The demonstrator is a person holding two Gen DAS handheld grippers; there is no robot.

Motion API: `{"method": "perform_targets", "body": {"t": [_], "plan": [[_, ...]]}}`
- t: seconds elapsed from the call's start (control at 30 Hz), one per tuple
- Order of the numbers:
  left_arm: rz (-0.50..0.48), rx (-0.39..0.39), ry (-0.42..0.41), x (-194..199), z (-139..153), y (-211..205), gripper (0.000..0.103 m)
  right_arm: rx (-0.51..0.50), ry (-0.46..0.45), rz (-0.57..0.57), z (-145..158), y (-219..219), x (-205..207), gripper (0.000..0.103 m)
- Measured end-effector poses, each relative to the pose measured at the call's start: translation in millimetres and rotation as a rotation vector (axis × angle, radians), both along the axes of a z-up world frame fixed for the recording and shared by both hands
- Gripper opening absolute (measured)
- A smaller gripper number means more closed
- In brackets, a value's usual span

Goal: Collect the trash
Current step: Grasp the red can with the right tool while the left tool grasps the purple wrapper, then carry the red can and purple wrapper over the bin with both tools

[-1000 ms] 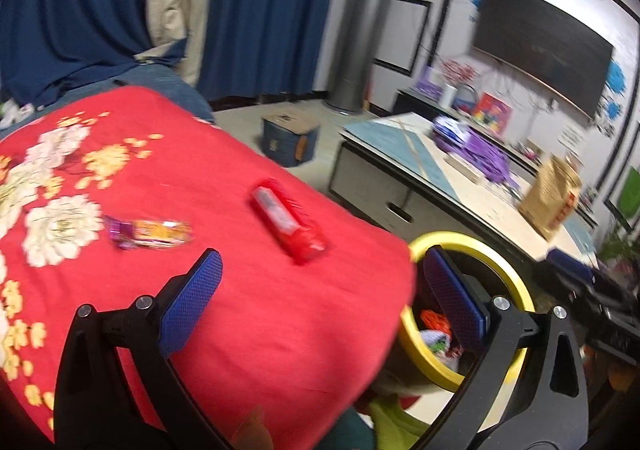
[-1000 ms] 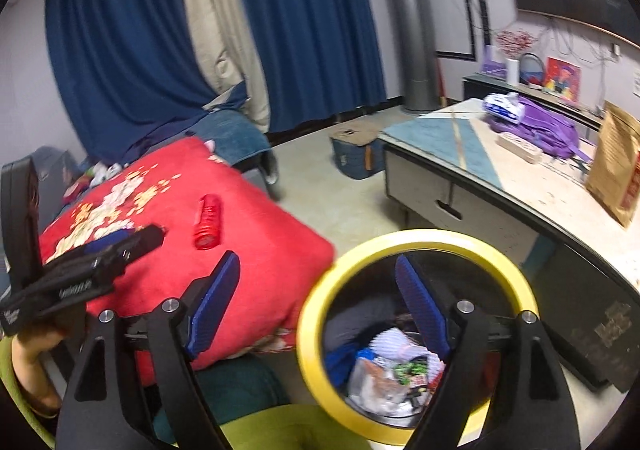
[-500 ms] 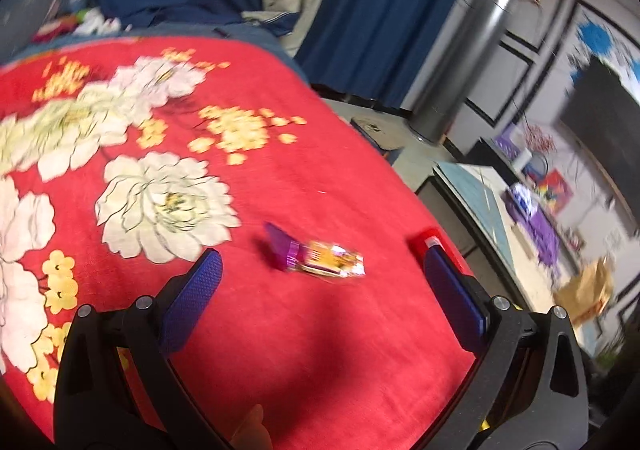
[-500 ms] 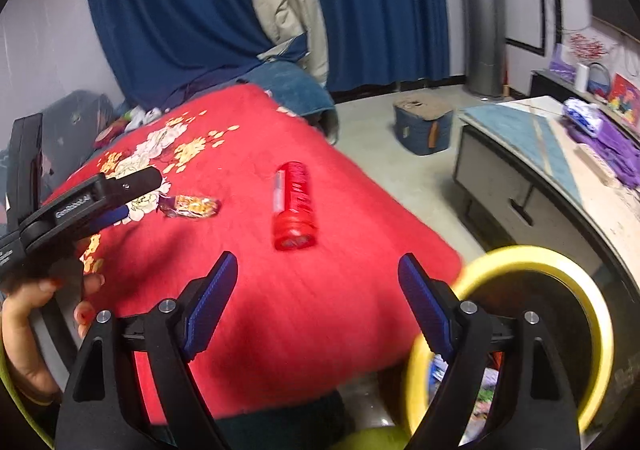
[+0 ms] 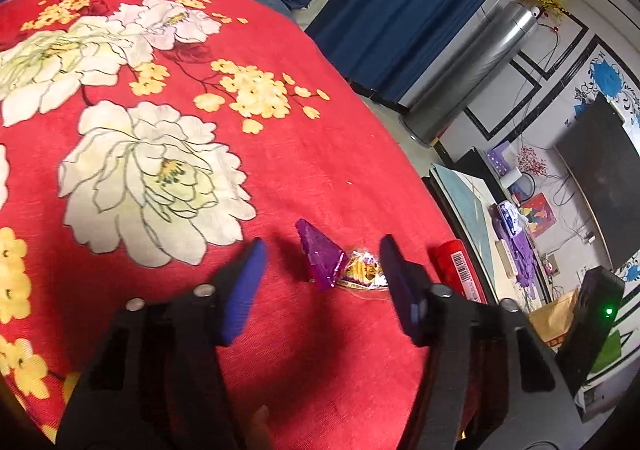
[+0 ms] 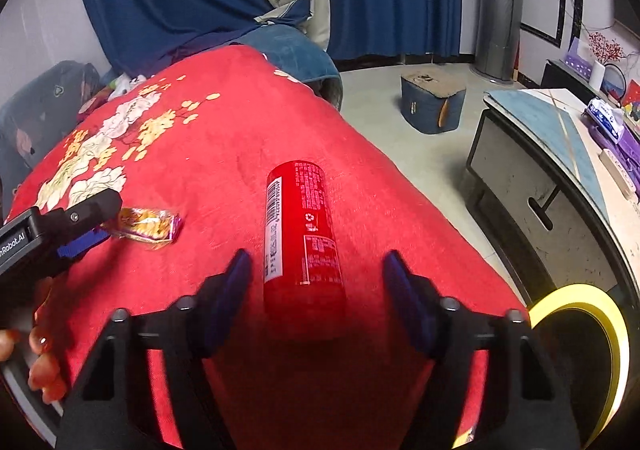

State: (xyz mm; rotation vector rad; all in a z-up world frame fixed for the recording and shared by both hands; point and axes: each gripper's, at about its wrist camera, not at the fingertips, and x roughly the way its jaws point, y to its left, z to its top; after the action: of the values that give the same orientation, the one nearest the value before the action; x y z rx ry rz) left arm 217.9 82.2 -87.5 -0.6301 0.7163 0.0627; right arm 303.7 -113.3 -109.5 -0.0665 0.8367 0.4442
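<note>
Trash on your fleecy red floral blanket (image 5: 328, 154): one crinkly purple foil wrapper (image 5: 340, 266) between your closing left gripper (image 5: 320, 262) jaws, one smooth red cylindrical can (image 6: 302, 238) between your closing right gripper (image 6: 316, 270) jaws; neither gripped.

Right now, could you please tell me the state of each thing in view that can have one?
Left claw: closing around the snack wrapper, pads not yet touching it.
Right claw: closing around the red can, gaps on both sides.
Snack wrapper: crumpled, lying flat on the red blanket.
Red can: lying on its side.
Yellow-rimmed bin: open, beside the blanket's edge.
</note>
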Motion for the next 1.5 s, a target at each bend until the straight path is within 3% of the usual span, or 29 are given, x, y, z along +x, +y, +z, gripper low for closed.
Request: {"method": "perform_targets", "body": {"t": [0.07,0.1,0.27,0.77,1.5], "plan": [[-0.013,0.003,0.007,3,-3,-2,0.026,0.002,-0.009,0.011,-1,3,-2,0.040],[-0.022,0.001,0.010,4,-4,-4,0.023,0.002,-0.017,0.023,-2,3,-4,0.033],[-0.056,-0.005,-0.016,3,-2,-8,0.016,0.037,-0.036,0.048,-2,-3,-22,0.033],[-0.230,0.138,-0.148,-23,40,-67,0.016,0.170,-0.058,0.044,25,-57,-87,0.033],[-0.495,0.208,-0.222,-42,56,-169,0.016,0.147,-0.152,-0.181,45,-182,-118,0.033]]}}
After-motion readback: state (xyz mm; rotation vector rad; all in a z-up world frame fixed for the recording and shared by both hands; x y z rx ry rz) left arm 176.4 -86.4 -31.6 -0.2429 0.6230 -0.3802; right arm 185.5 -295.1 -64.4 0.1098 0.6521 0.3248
